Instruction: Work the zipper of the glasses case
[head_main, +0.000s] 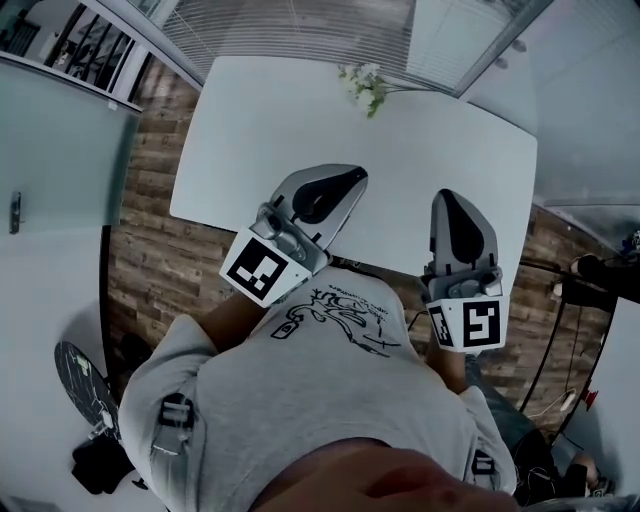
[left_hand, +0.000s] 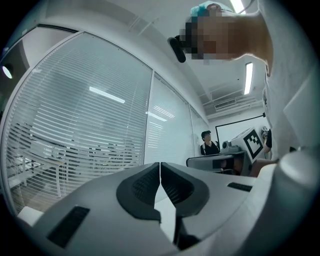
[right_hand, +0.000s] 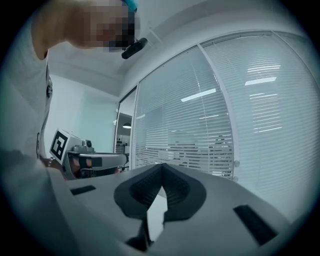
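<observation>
Nowhere in the three views does the glasses case show, so its place cannot be told. The left gripper (head_main: 350, 180) and the right gripper (head_main: 447, 197) are held side by side, well apart, over the near part of a white table (head_main: 250, 120). Both are clenched: in each gripper view the dark pads (left_hand: 142, 187) (right_hand: 137, 192) meet at their tips with nothing between them.

A sprig of white flowers (head_main: 365, 88) lies at the table's far edge. The wearer's grey shirt (head_main: 330, 410) fills the bottom of the head view and hides the table's near edge and most of both hands. A wood-plank floor (head_main: 160, 250) shows on either side of the table.

In the gripper views each gripper's own pale body blocks the lower half, so the tabletop is hidden. White blinds (left_hand: 75, 125) behind glass fill the rest. A person in dark clothes (left_hand: 207, 142) stands far off. Dark objects on the floor (head_main: 85, 385) at lower left are too blurred to name.
</observation>
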